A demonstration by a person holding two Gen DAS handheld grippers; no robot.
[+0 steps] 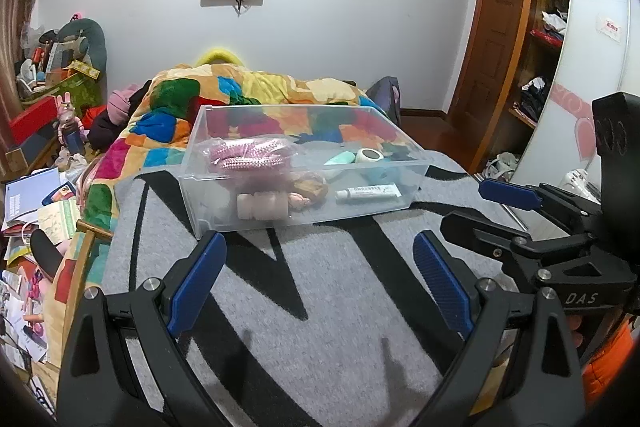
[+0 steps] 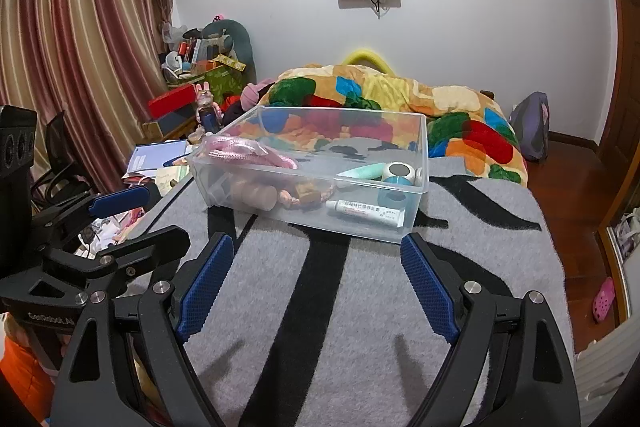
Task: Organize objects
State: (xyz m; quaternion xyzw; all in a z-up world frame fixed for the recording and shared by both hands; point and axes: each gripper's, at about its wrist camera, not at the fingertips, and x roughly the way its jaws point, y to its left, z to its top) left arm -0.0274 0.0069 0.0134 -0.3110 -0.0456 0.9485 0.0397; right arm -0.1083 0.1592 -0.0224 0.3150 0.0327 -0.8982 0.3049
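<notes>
Both my grippers, left gripper (image 1: 320, 283) and right gripper (image 2: 318, 279), have fingers spread and empty; risk: nudging the clear bin (image 1: 304, 171) could slide it on the blanket (image 1: 320, 307).

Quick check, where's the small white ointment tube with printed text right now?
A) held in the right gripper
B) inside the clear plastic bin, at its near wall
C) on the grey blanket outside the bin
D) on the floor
B: the small white ointment tube lies flat on the bottom of the clear plastic bin, along its near wall, and both open grippers are empty.
</notes>
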